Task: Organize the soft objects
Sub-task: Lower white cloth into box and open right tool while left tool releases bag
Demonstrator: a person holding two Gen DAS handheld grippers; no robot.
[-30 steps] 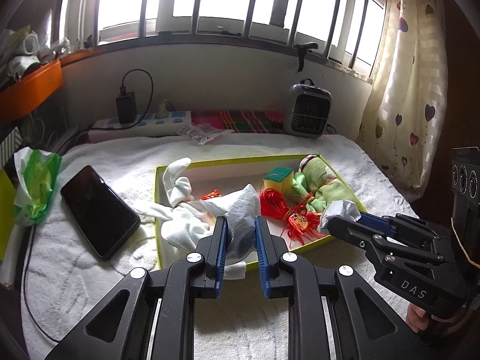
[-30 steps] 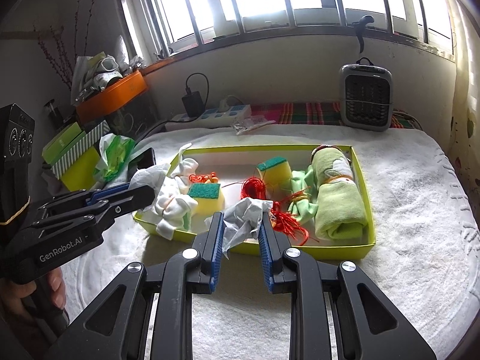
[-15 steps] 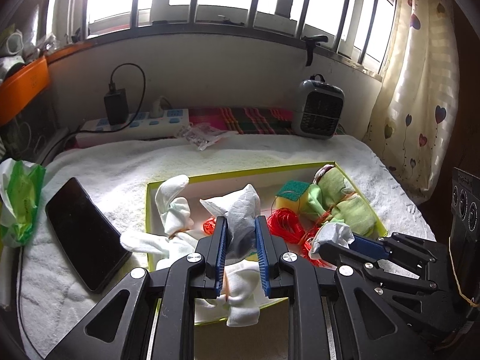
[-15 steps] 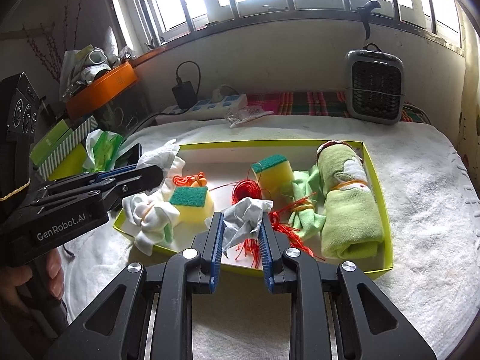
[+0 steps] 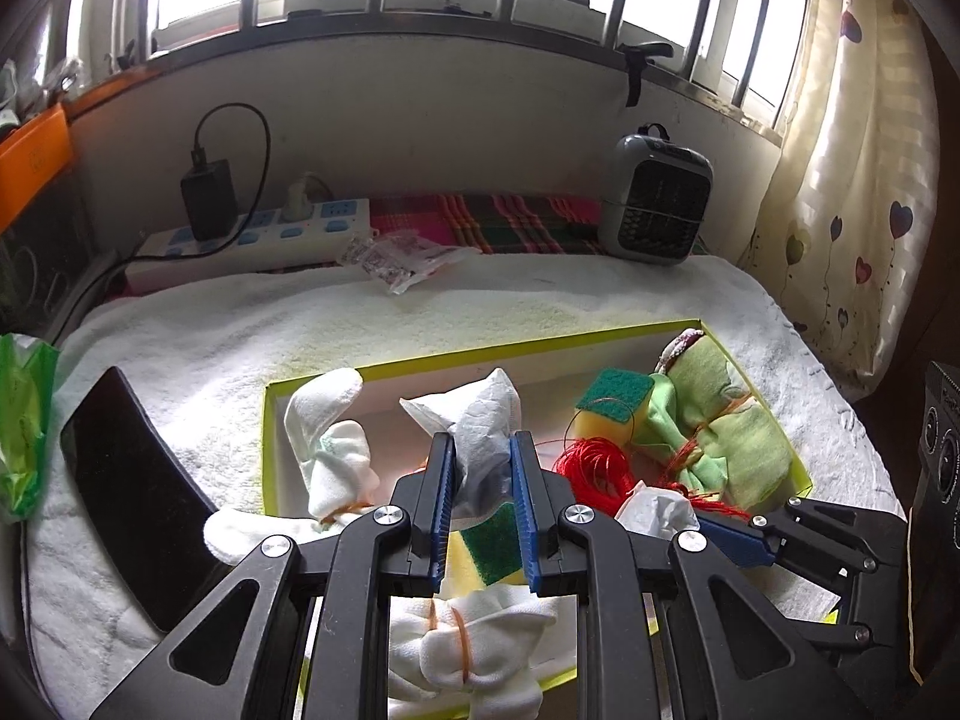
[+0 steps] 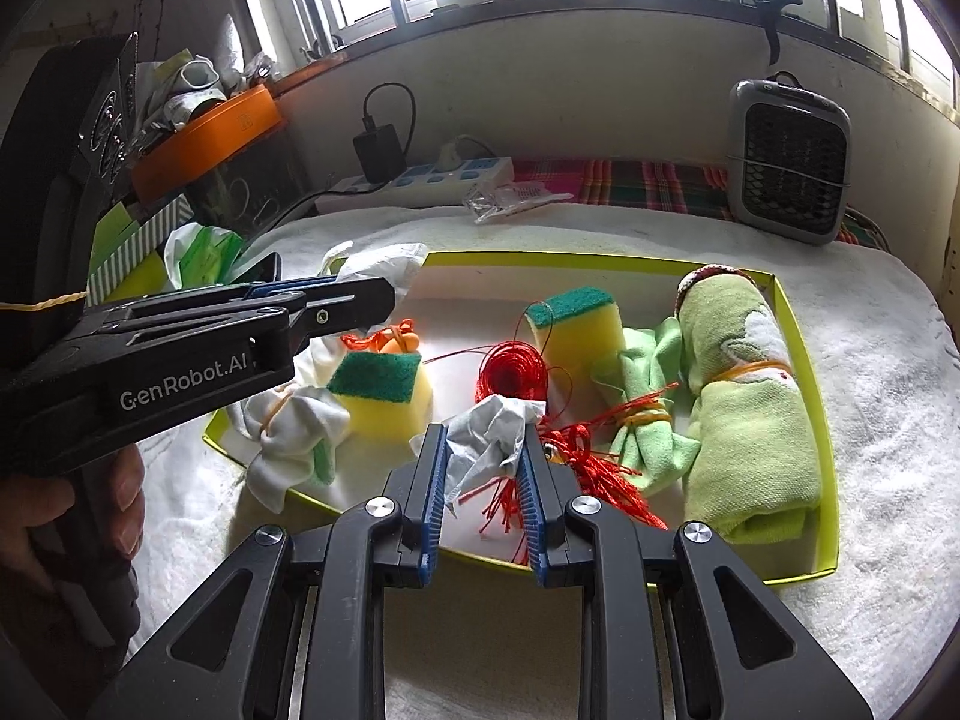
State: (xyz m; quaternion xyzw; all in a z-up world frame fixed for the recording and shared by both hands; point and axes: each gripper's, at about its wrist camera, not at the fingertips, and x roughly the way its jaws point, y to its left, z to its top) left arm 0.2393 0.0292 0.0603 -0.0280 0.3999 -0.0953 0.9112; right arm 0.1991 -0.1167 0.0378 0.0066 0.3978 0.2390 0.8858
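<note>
Tissue [image 5: 480, 450] between left gripper [image 5: 482, 468] pads (pinched)

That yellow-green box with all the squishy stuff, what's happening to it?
A person holds two grippers over the tray. The left gripper is shut on a crumpled white cloth, and the right gripper pinches another white cloth. Two sponges, red string, a tied white bundle and a rolled green towel lie inside.
</note>
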